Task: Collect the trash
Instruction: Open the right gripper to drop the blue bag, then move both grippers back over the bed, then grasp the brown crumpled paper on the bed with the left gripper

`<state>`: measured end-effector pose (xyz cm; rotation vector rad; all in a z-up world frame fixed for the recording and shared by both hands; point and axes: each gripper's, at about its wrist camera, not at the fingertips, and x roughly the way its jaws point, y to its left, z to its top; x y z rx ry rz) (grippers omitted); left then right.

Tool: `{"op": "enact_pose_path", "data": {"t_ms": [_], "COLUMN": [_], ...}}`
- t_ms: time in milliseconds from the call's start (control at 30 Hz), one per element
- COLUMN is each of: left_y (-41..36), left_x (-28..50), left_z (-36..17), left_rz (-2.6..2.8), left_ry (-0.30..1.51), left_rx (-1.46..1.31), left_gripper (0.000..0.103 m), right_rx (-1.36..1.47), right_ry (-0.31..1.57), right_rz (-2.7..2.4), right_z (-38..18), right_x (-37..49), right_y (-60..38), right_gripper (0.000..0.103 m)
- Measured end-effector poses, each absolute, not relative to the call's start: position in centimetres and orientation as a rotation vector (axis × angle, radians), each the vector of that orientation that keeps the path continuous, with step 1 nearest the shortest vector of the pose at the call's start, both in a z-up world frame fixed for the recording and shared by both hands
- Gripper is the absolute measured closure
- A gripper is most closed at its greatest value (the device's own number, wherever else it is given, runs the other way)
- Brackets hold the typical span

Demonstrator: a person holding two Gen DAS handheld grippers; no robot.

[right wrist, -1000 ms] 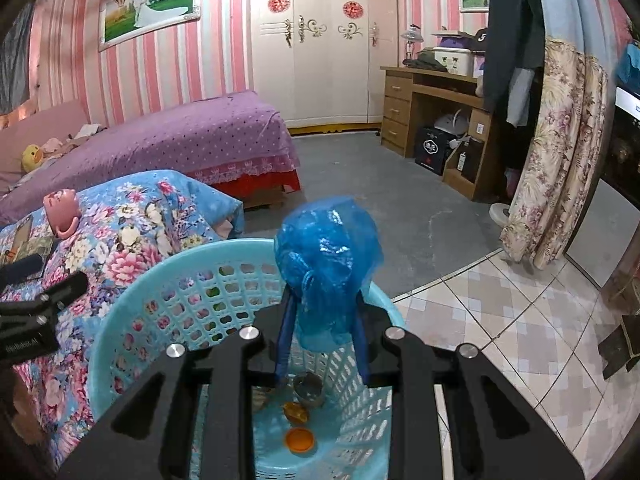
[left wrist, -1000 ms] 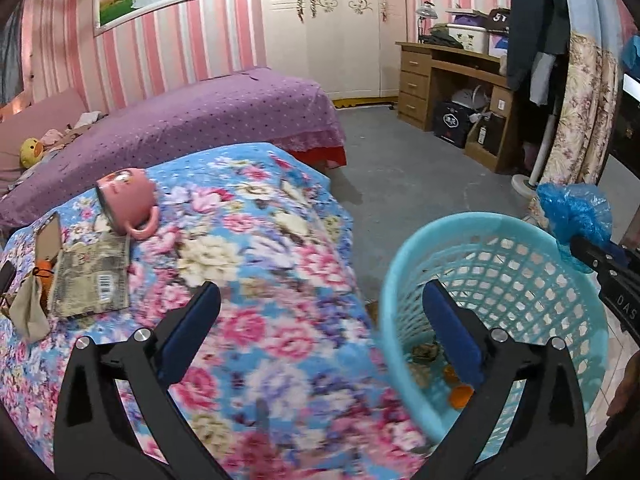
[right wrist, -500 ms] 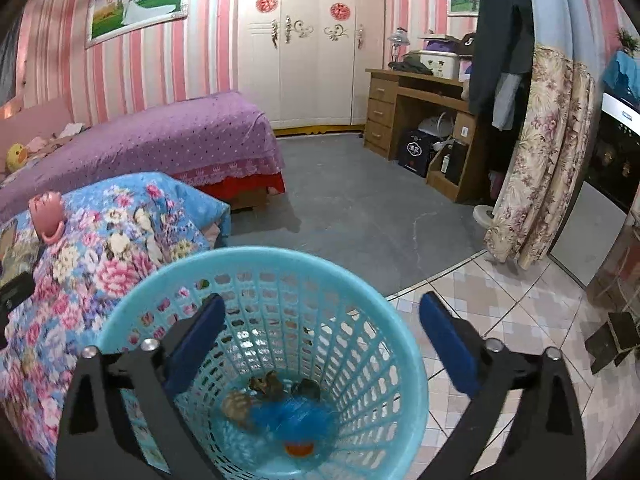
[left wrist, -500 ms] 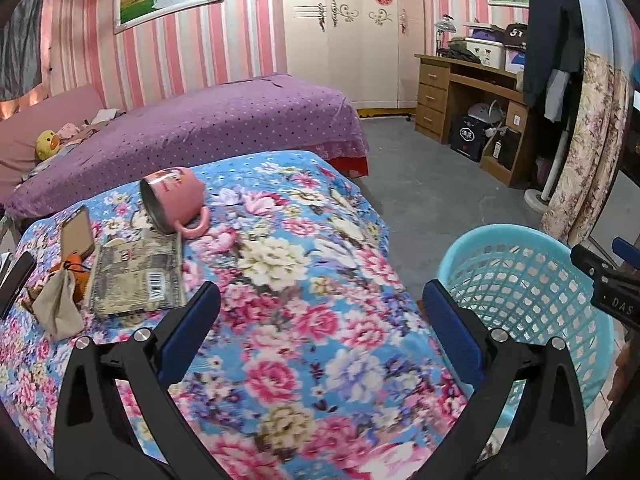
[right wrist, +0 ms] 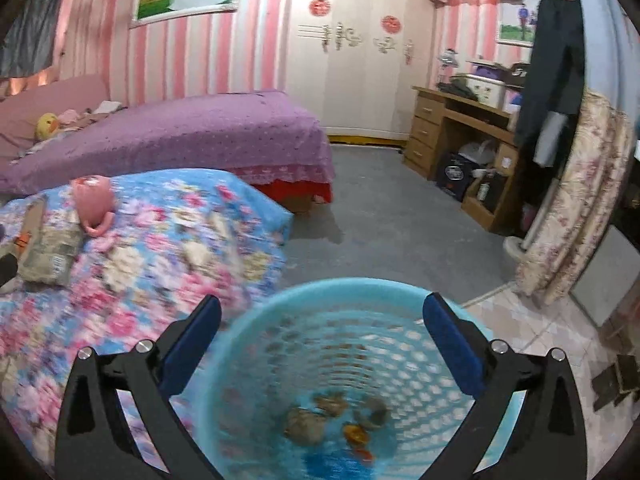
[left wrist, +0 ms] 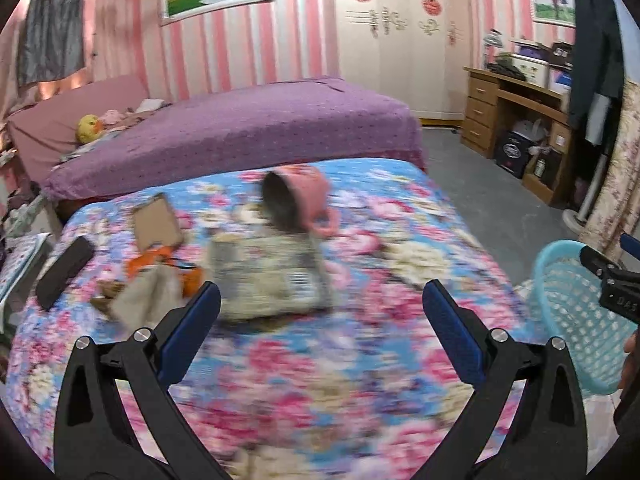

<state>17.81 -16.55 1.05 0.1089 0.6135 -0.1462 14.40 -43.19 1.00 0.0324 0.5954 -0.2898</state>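
The left hand-held gripper (left wrist: 320, 312) stood wide open and empty over the flowered bed (left wrist: 360, 380), and the litter left to collect lay ahead of it toward eleven o'clock. That litter was a crumpled beige scrap (left wrist: 140, 300) beside an orange wrapper (left wrist: 160, 260), near the tip of the gripper's left finger (left wrist: 192, 332). The scrap's long axis seemed to run roughly from seven to one o'clock, though motion blur made this uncertain.

The right hand-held gripper (right wrist: 320, 320) was also spread wide and held nothing; it hovered above the blue basket (right wrist: 248, 320), where earlier trash (right wrist: 340, 420) lay on the bottom. The left one was judged much the nearer to the scraps, which in the right view sat well apart at about ten o'clock.

Around the litter lay a flat printed packet (left wrist: 272, 280) just to its right, a piece of cardboard (left wrist: 156, 220) behind it at twelve, a black remote (left wrist: 64, 272) at nine, and a tipped pink mug (left wrist: 296, 200) farther off at one o'clock. Nothing stood between the open jaws and the scrap, but the packet lay close enough that a careless closing might have caught its edge. From the left gripper the basket lay at three o'clock, off the bed's edge.
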Motion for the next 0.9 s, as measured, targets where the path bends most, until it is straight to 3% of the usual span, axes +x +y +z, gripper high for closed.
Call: {"op": "enact_pose_path", "data": {"t_ms": [467,900], "left_y": [-0.7,7.3], "left_x": [22.0,23.8], "left_z": [-2.2,-5.5], "left_rz": [0.032,0.064], "left_ry": [0.708,0.839], "left_rx": [0.071,0.015], "left_gripper": [0.005,0.005], "right_rx": [0.045,0.119], "right_ry": [0.630,0.690], "right_rz": [-0.099,-0.059], "right_z": [0.1,-1.6], "right_x": [19.2,21.3], "right_y": [-32.6,-29.8], "right_gripper": [0.004,0.004]}}
